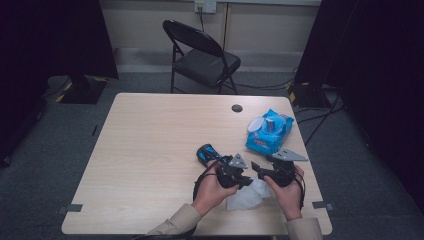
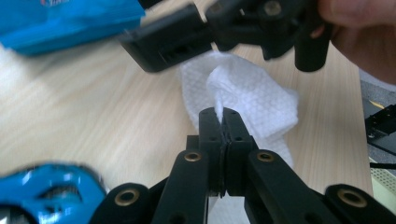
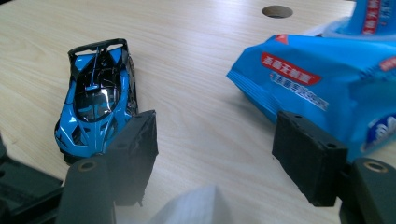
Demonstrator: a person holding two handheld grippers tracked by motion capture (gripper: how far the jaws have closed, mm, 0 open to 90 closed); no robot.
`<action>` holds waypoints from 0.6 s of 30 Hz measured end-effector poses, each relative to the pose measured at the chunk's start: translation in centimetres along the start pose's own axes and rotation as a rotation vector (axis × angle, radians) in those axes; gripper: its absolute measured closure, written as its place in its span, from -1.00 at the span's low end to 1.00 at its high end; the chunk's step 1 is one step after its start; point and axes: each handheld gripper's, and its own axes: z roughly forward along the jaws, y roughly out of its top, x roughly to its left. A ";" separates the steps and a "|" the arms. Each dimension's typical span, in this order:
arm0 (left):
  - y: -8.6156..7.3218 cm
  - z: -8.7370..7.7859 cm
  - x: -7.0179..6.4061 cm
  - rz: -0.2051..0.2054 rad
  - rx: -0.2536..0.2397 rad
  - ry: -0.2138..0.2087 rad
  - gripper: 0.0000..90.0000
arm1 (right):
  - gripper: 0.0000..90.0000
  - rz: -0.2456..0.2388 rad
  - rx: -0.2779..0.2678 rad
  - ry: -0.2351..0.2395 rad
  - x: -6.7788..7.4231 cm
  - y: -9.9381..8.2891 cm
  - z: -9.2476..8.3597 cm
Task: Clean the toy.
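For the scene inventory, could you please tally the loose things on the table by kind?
Toy car, blue and black: 1
Wet-wipe pack, blue: 1
White wipe, pinched in the shut left gripper: 1
Total: 3

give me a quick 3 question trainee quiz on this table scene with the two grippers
1. True or false: the left gripper is shut on the white textured wipe.
2. How do the right gripper's jaws stand: A open, nothing between them; B clamped on the toy car; C clamped on the pack?
3. In the high view, what lies right of the small blue and black toy car?

Key
1. True.
2. A.
3. The blue plastic wipes pack with its lid flipped open.
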 end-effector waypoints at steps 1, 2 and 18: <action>0.4 0.0 0.0 0.004 0.000 -0.001 0.97 | -0.32 0.015 -0.009 0.002 -0.2 -0.1 -0.2; 0.9 0.0 0.0 0.013 -0.006 0.000 0.97 | -0.33 0.040 -0.015 0.005 -0.5 -0.3 -0.5; 1.4 -0.5 1.4 -0.006 -0.036 0.018 0.45 | -0.33 0.053 -0.042 -0.022 -1.0 -0.8 -1.7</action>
